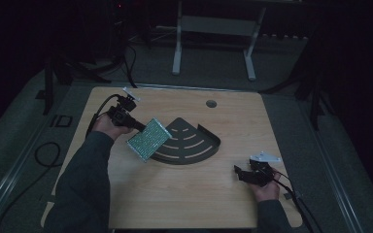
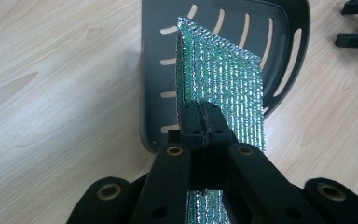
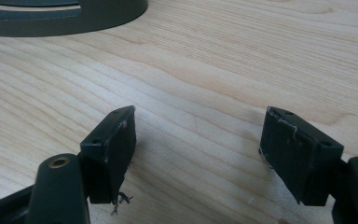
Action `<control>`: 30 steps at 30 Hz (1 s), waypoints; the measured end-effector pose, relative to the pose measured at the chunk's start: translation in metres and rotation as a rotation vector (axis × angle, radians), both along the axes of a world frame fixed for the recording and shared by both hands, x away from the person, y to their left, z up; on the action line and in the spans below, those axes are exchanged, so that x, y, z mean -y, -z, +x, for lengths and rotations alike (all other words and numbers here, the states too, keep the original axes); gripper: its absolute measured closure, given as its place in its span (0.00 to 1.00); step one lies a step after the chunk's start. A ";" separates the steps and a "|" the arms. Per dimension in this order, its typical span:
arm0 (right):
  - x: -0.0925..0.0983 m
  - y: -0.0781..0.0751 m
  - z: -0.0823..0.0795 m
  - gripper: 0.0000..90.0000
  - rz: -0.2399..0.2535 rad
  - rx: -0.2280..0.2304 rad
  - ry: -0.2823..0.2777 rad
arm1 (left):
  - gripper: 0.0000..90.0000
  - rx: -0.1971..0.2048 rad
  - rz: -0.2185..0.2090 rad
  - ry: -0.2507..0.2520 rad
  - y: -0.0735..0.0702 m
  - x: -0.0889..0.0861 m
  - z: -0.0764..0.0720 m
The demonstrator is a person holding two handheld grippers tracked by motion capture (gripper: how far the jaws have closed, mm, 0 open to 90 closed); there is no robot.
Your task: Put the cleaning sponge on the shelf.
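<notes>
A shiny green-and-silver foil pad (image 1: pixel 148 139) hangs tilted over the left edge of a dark grey quarter-round slotted tray (image 1: pixel 208 146). My left gripper (image 1: pixel 137 126) is shut on the pad's near edge. In the left gripper view the black jaws (image 2: pixel 203 122) pinch the foil pad (image 2: pixel 233 79), with the tray (image 2: pixel 289 28) lying below and beyond it. My right gripper (image 1: pixel 239 173) rests low over the wood at the front right, open and holding nothing. The right gripper view shows its fingertips (image 3: pixel 198 154) wide apart above bare table, with the tray's rim (image 3: pixel 74 18) at the top left.
The light wooden table (image 1: pixel 184 199) has a round cable hole (image 1: pixel 211 104) near its back edge. Cables trail from both grippers off the table's sides. A white table frame (image 1: pixel 213 43) stands on the dark floor behind.
</notes>
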State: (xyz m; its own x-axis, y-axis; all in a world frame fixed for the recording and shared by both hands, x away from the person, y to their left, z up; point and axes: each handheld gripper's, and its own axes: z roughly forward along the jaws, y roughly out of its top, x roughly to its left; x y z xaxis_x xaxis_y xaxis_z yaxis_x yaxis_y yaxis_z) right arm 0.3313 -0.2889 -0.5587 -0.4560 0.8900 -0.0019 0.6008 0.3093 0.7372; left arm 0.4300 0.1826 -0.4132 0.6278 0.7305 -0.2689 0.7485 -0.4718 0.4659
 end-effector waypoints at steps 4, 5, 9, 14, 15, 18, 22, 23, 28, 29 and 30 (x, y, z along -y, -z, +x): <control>0.000 0.000 0.000 0.29 0.000 0.000 0.000 | 1.00 0.002 -0.002 -0.001 0.000 0.003 0.004; 0.000 0.000 0.000 0.29 0.000 0.000 0.000 | 1.00 0.004 -0.001 -0.001 0.000 0.003 0.004; 0.000 0.000 0.000 0.29 0.000 0.000 0.000 | 1.00 0.010 -0.007 -0.002 0.000 0.006 0.007; 0.000 0.000 0.000 0.29 -0.001 0.001 -0.001 | 1.00 0.018 0.001 0.001 -0.001 0.008 0.011; 0.000 0.000 0.000 0.29 0.000 0.001 -0.001 | 1.00 0.020 -0.005 0.003 -0.001 0.010 0.012; 0.000 0.000 0.000 0.29 -0.001 0.001 -0.001 | 1.00 0.020 -0.011 0.004 -0.002 0.010 0.016; 0.000 0.000 0.000 0.29 0.000 0.001 -0.001 | 1.00 0.015 -0.014 -0.011 0.000 0.008 0.019; 0.000 0.000 0.000 0.29 0.000 0.001 -0.001 | 1.00 0.015 -0.015 -0.012 0.001 0.008 0.019; 0.000 0.000 0.000 0.29 0.000 0.001 -0.001 | 1.00 0.029 -0.011 -0.013 0.001 0.008 0.021; 0.000 0.000 0.000 0.29 0.000 0.001 -0.001 | 1.00 0.030 -0.010 -0.013 0.002 0.008 0.021; 0.000 0.000 0.000 0.29 0.000 0.001 -0.001 | 1.00 0.032 -0.009 -0.015 0.002 0.009 0.021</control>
State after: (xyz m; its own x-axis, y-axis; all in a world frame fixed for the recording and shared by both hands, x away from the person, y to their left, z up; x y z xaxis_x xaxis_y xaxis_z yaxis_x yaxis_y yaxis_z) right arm 0.3318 -0.2890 -0.5587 -0.4569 0.8895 -0.0025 0.5997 0.3101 0.7377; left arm 0.4509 0.1738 -0.4152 0.6252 0.7373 -0.2558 0.7403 -0.4564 0.4936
